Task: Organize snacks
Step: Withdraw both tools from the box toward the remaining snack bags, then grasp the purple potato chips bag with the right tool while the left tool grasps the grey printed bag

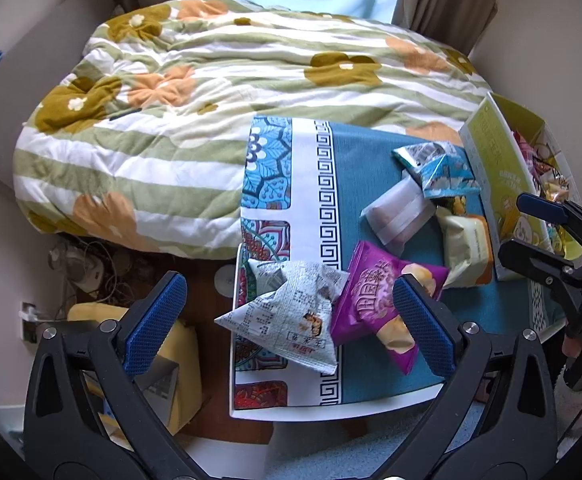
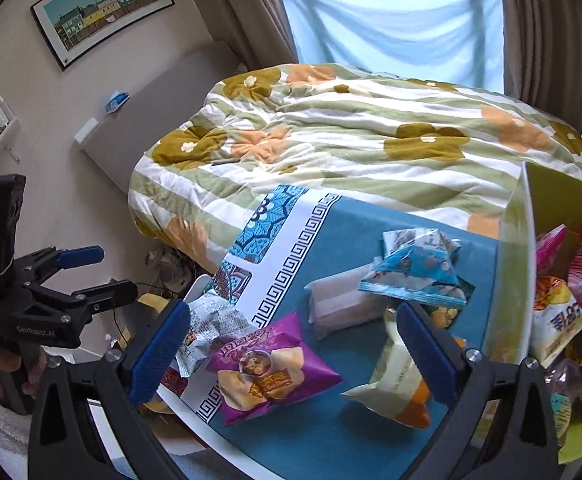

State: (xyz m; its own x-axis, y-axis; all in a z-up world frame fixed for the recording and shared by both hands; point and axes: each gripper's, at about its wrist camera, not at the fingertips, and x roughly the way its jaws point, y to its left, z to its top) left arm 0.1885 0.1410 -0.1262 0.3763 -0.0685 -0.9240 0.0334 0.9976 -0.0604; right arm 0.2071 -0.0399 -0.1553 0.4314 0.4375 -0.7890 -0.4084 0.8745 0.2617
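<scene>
At the bottom of each wrist view a gripper spreads wide and holds nothing: the left gripper [image 1: 291, 322] above a grey packet [image 1: 291, 316] and a purple bag [image 1: 375, 300], the right gripper [image 2: 295, 348] over that bag and a cream pack [image 2: 395, 384]. Farther up the blue surface [image 1: 359, 168] lie a white pouch [image 1: 399, 212] and a teal bag [image 1: 447, 176] (touching), then the snack-filled box [image 1: 495, 168] at right. The bed [image 1: 195, 92] fills the upper frame.
</scene>
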